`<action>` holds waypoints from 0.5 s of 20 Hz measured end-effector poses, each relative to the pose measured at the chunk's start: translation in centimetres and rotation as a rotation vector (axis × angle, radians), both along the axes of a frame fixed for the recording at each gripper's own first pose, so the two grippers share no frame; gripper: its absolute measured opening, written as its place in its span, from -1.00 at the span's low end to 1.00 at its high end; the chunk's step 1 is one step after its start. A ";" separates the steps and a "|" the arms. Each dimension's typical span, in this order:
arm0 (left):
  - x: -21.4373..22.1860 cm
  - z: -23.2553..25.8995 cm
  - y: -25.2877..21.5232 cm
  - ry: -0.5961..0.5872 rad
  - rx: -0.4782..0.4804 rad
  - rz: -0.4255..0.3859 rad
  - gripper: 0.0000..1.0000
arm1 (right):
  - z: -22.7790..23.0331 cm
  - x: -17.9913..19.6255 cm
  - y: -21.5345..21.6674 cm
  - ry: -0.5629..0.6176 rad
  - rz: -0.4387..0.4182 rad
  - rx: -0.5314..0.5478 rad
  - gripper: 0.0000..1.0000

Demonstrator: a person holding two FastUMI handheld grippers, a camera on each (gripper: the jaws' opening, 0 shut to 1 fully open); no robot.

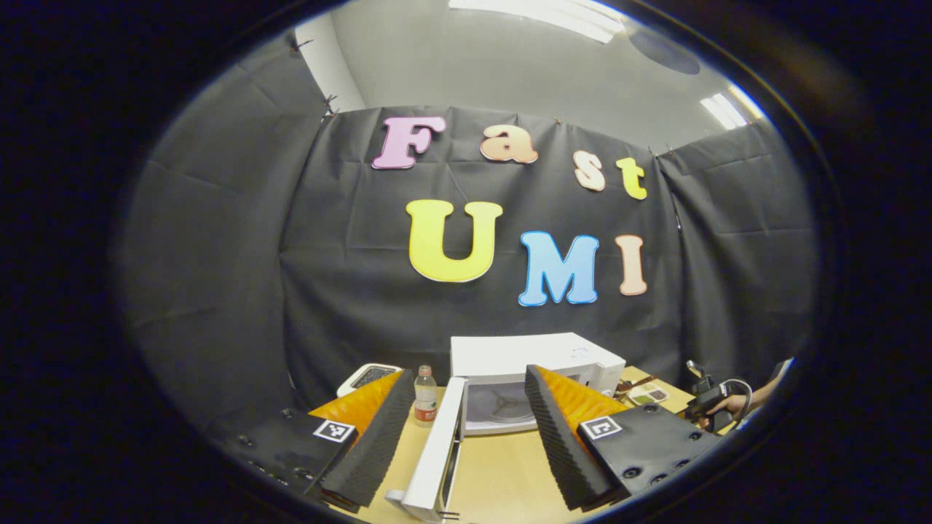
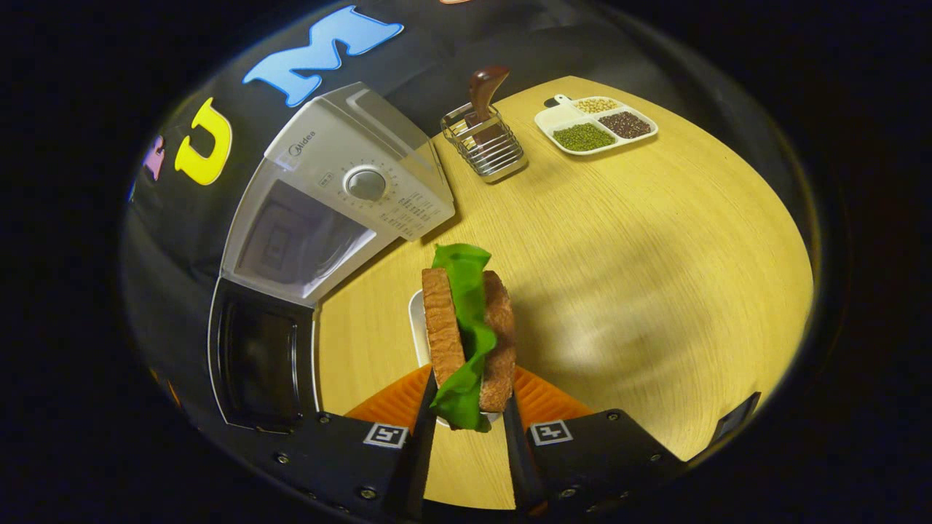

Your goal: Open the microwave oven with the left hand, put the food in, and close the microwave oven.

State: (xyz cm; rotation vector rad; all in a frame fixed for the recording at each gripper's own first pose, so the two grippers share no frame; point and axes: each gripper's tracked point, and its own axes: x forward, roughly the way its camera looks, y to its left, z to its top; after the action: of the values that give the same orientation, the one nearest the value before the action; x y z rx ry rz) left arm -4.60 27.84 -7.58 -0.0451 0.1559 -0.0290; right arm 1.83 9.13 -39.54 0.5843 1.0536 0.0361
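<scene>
The microwave oven is being shown on the bench with its door swung wide, so the opening step is judged done; the left gripper is being held spread apart with nothing between its fingers, drawn back in front of the open cavity, seemingly to leave the way clear; the sandwich is being pinched on edge by the right gripper, both fingers pressed on the bread slices so the green leaf is being kept trapped between them; it is being held above a small white plate, near the oven's front; a divided dish of grains and a wire rack are being left well apart at the back
</scene>
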 end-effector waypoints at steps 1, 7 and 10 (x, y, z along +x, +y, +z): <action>0.5 0.1 -0.6 -0.001 -0.008 -0.006 0.96 | 0.0 0.0 0.3 -0.008 0.018 -0.006 -0.39; 2.0 0.9 -2.1 -0.006 -0.036 -0.025 0.96 | 3.3 -0.2 1.4 -0.113 0.060 -0.026 -0.63; 2.0 2.3 -2.2 -0.030 -0.043 -0.022 0.92 | 5.7 0.3 3.5 -0.162 0.054 0.048 -0.63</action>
State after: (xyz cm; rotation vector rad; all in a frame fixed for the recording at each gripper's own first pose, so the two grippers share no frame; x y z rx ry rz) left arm -2.61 25.67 -5.27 -0.0861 0.1259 -0.0554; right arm 2.16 12.61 -33.85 0.5863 0.9126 0.1544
